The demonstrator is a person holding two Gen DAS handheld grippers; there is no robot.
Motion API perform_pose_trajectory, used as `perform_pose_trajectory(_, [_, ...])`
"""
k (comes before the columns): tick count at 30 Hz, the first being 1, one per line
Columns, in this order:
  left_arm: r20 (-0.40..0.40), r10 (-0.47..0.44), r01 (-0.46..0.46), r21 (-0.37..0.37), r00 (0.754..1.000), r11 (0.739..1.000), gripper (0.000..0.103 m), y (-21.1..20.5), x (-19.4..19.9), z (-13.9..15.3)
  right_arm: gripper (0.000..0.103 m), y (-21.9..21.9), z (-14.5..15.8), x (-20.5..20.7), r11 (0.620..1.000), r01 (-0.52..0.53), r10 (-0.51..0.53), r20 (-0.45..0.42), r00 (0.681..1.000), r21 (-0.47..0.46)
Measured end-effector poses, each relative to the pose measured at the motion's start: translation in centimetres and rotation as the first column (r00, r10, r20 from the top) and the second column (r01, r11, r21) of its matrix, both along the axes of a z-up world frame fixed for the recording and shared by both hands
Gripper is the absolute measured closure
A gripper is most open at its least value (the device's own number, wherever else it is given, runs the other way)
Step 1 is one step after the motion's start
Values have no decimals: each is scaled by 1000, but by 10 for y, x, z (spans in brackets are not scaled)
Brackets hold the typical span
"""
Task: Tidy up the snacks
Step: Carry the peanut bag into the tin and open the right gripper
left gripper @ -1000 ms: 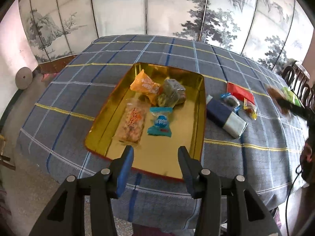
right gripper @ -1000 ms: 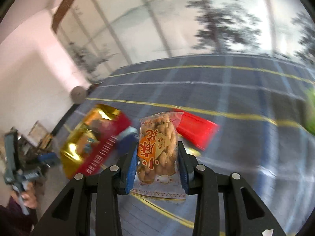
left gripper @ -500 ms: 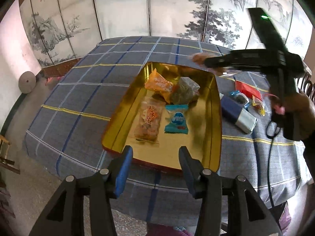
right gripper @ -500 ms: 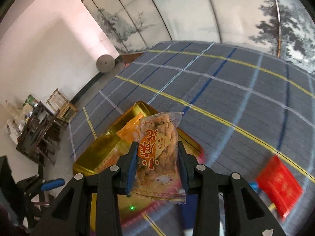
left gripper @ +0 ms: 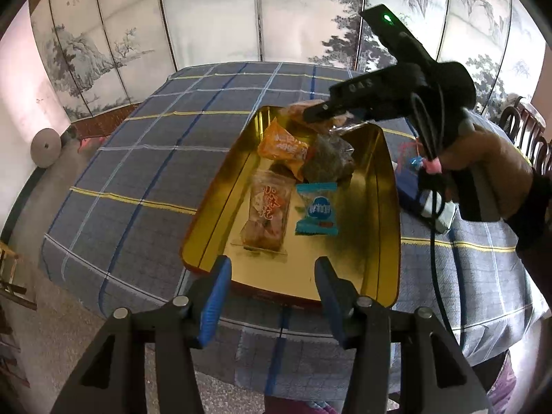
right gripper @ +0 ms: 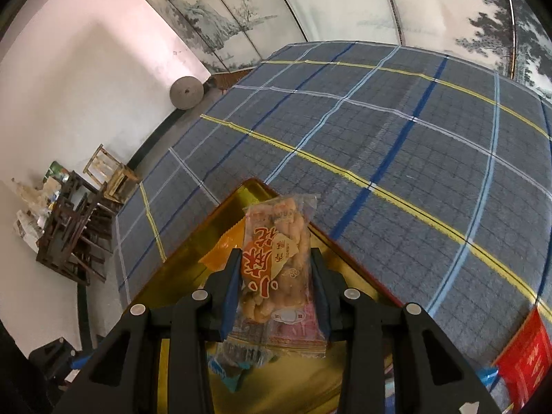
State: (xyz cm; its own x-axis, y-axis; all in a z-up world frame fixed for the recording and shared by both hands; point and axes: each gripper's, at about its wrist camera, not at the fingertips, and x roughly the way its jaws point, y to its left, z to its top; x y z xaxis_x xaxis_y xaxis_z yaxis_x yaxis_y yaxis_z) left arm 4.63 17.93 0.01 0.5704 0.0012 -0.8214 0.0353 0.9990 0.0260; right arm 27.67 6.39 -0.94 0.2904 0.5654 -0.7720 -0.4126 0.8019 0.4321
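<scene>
While the left gripper (left gripper: 270, 288) hangs open near the tray (left gripper: 390, 241), the right gripper (right gripper: 275, 288) clamps a snack bag (right gripper: 276, 258) over its far end.

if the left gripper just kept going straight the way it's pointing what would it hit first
Probably the near rim of the gold tray: the open left gripper points at it, from off the table edge. If it passed above the rim, the clear twist-snack packet lies next in line. Height is hard to judge in this fisheye view.
</scene>
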Motion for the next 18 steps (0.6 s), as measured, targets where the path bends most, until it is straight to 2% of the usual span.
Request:
perform_pose_trajectory(7, [-9,5,-5,-14,1000,1000,52,2,1,-2,69,16,-11,5,999,-37,39,-59,998,25])
perform_pose_trajectory(13, [-8,-4,3,-9,1000,1000,52,-1,0,-2,69,33,-13,-3,996,-89,88,-62,994,-19])
perform_pose_trajectory(16, [-5,1,-1,-11,1000,1000,52,0,0,-1,63,28,-9,-2,995,-32,32,-5,999,-90])
perform_pose_trajectory(18, [-10,4,-4,-8,1000,1000,52,0,1,-2,53,18,-5,-2,997,-2,3,6,1000,-78])
